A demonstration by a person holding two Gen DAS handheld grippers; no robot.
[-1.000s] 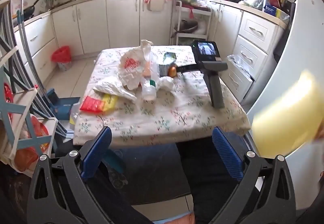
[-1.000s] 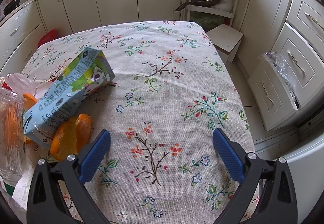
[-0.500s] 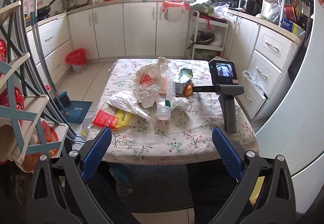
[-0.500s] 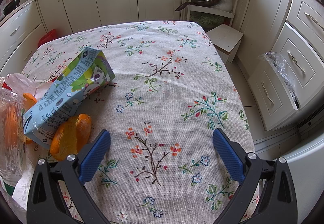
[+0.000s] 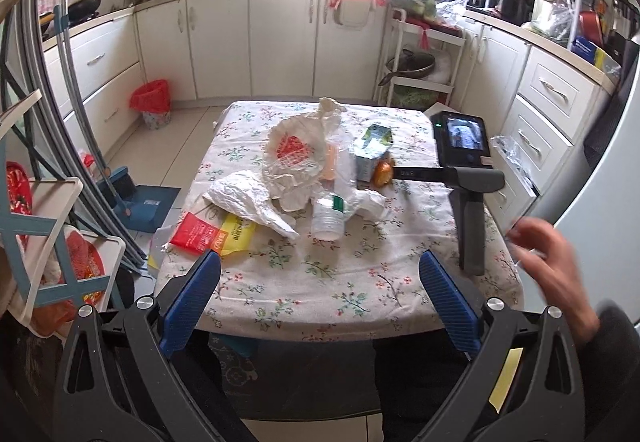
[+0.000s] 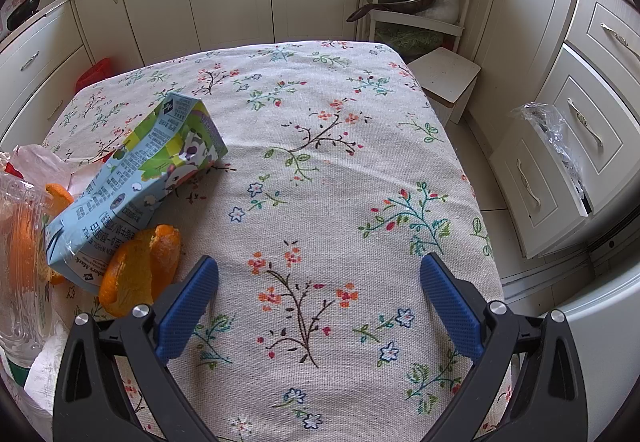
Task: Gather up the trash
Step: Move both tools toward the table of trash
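Observation:
Trash lies on a floral-clothed table [image 5: 360,282]: a white plastic bag with a red print [image 5: 294,154], a crumpled white bag [image 5: 248,202], a red and yellow packet [image 5: 212,234], a clear plastic bottle [image 5: 330,210], a milk carton [image 5: 370,150] and orange peel [image 5: 382,172]. My left gripper [image 5: 320,294] is open and empty, held off the table's near edge. My right gripper [image 6: 318,302] is open and empty, resting on the table; its body shows in the left wrist view [image 5: 460,154]. The carton [image 6: 136,182], peel [image 6: 140,270] and bottle [image 6: 20,262] lie to its left.
A bare hand [image 5: 556,258] reaches toward the right gripper's handle. A red-lined trash bin [image 5: 152,102] stands on the floor by the far-left cabinets. A dustpan and broom [image 5: 136,198] lie left of the table. A white stool [image 6: 448,78] and drawers [image 6: 560,170] are right.
The left gripper has pulled back and up, so the table looks farther away. A bare hand has come in at the right. The right gripper has not moved.

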